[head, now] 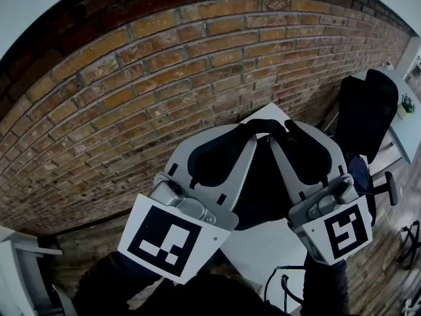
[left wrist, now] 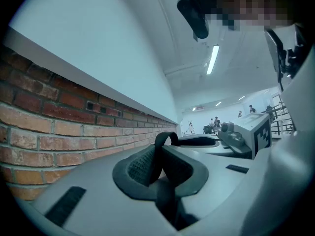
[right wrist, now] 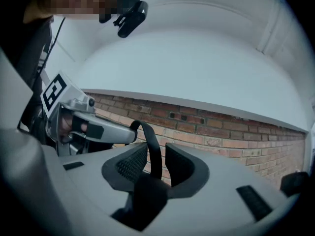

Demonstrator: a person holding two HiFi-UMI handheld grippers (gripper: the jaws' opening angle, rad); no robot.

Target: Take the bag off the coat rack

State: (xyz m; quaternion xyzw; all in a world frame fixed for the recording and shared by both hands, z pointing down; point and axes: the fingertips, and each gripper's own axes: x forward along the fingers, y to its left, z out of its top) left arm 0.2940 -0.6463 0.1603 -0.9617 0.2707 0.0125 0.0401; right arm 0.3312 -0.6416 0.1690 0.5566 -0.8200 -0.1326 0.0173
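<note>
Left claw: the left claw (left wrist: 158, 161) is held about level and is pointed at the brick wall (head: 164, 78). Its pads are pressed together on the bag strap (left wrist: 165, 137).
Right claw: the right claw (right wrist: 155, 162) is held just beside the left one, so that the two tips almost meet. Its pads are spread a little. The strap is seen between them, lying against one pad, with a gap at the other pad.
Hands: the hands are hidden behind the marker cubes (head: 161, 237). Dark sleeves (head: 112, 285) are seen at the bottom of the head view.
Bag strap: the black strap is held up in a loop at the tips of both claws, close to the bricks. A dark shape (head: 260, 189) is seen under it, between the claws. It cannot be told for sure that this is the bag itself.
Surface: a white table (head: 263, 255) is seen below the claws, with one corner set near the wall.
Room: a white wall (left wrist: 98, 48) is seen above the bricks, and a long light (left wrist: 212, 59) on the ceiling. People (left wrist: 214, 124) are seen far off.
Edges: a black chair (head: 365, 107) is placed at the right, near the table.
Open room: the wall is close in front. More room is seen at the right, over the floor (head: 388, 272).
</note>
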